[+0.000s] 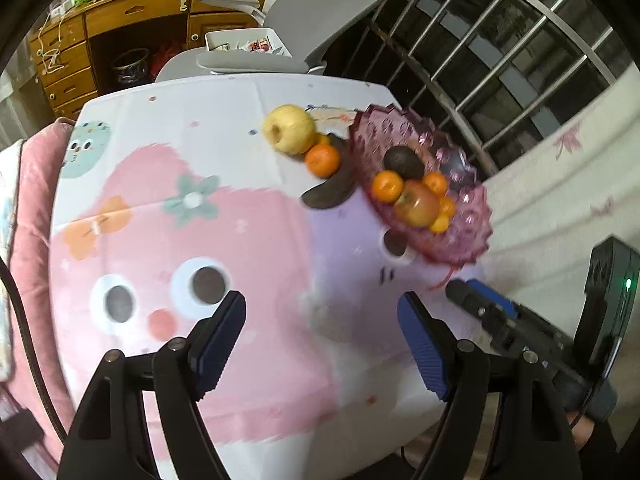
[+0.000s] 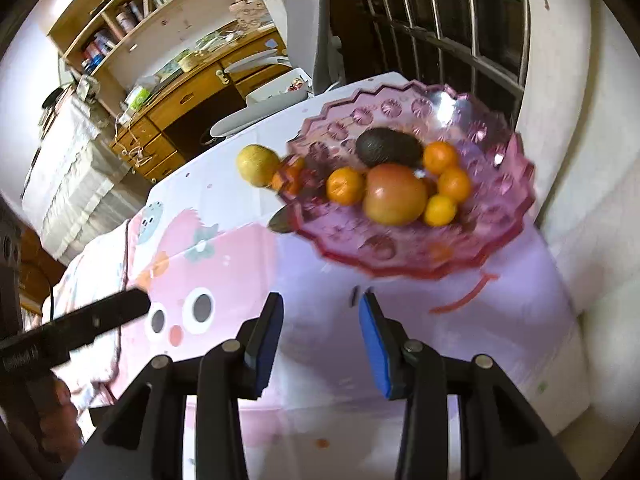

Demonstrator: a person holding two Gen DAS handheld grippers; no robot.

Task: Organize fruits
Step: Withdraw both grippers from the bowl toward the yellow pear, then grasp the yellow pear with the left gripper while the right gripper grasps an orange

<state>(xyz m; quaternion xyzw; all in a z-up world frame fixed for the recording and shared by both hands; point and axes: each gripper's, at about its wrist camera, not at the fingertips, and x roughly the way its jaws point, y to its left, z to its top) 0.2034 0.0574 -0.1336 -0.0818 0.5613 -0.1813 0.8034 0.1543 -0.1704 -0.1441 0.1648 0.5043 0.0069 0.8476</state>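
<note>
A pink glass fruit bowl (image 1: 460,236) (image 2: 492,240) stands at the table's right side. It holds an avocado (image 2: 388,146), a reddish apple (image 2: 396,196) and several small oranges (image 2: 346,186). Left of the bowl on the cloth lie a yellow pear (image 1: 289,128) (image 2: 257,164), an orange (image 1: 323,159) and a dark long fruit (image 1: 328,192). My left gripper (image 1: 322,312) is open and empty above the cloth, short of the fruit. My right gripper (image 2: 320,312) is open and empty, in front of the bowl; it also shows in the left wrist view (image 1: 480,304).
The table wears a pink cartoon cloth (image 1: 200,240). A grey chair (image 1: 320,20) stands behind it, a wooden desk (image 1: 120,32) further back. A barred window (image 1: 500,60) and white curtain (image 1: 560,200) are at the right. A pink cushion (image 1: 32,220) lies at the left.
</note>
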